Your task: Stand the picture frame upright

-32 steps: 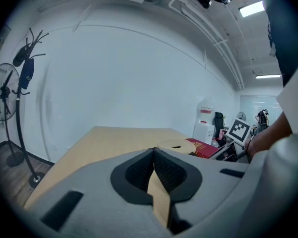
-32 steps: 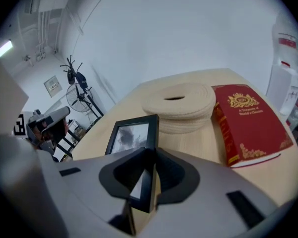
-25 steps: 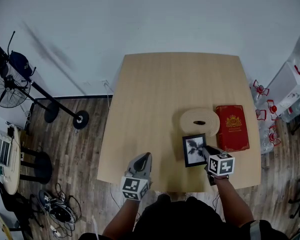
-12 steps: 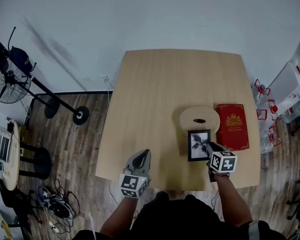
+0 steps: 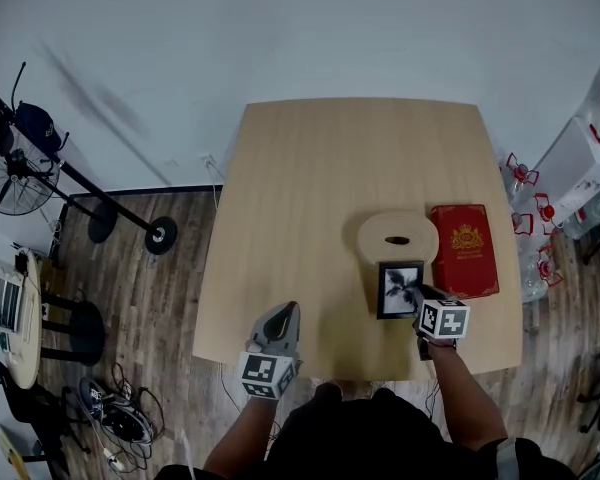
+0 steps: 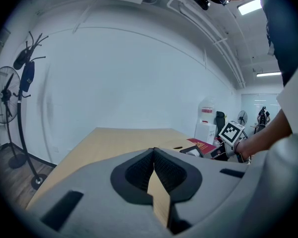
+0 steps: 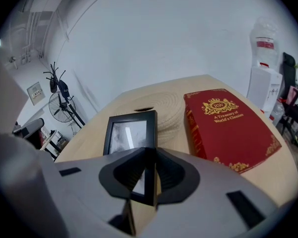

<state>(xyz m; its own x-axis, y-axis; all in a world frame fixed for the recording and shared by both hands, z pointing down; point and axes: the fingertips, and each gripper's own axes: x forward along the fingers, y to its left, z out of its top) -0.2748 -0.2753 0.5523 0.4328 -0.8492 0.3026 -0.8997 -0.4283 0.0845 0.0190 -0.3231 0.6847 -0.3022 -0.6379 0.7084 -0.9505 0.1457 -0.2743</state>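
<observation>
Slippage worries me: my right tool (image 7: 145, 180) pinches just the bottom edge of the black-framed picture (image 7: 130, 132), tilted over the pale wooden worktop (image 5: 310, 188) beside the red hardcover book (image 7: 226, 125); released unpropped, it could topple flat. My left tool (image 6: 154, 175) sits closed, empty.

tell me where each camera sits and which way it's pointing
Head view: on the person's head, facing steeply down at the table; shows left forearm, right forearm, left gripper, right gripper.
Left gripper view: on the left gripper, looking along its shut fingers across the table; shows the right forearm.
Right gripper view: on the right gripper, looking along fingers closed on the picture frame, toward the red book.
Shared: head and right gripper views both show frame, book, woven mat.
</observation>
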